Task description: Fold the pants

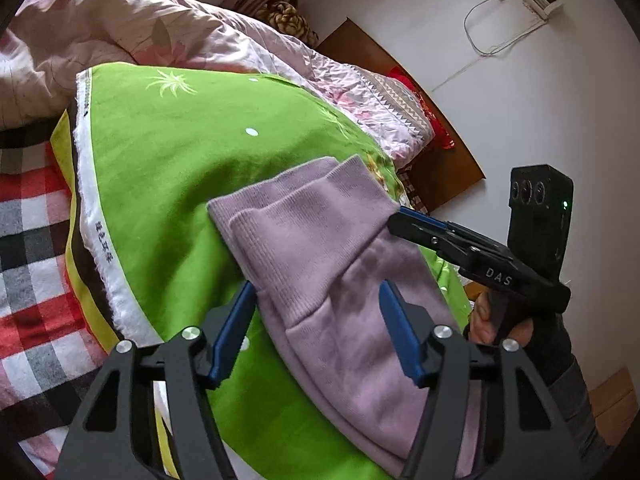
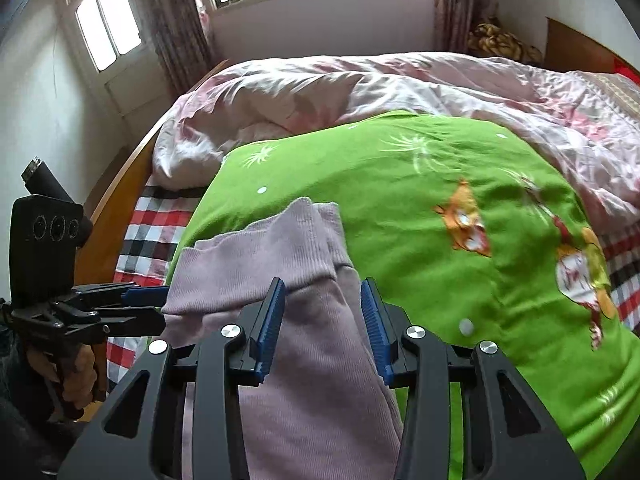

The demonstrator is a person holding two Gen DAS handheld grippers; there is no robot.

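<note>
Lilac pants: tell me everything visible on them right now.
The lilac pants look like soft fleece knit with wide ribbed cuffs, stacked and slightly offset at the far end. They lie flat along the green cartoon blanket. The left claw and right claw both stand open astride them, neither visibly pinching the cloth.

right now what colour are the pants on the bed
Pale lilac-purple, with ribbed cuffs; the pants show best in the left wrist view, lying on the green blanket.
</note>
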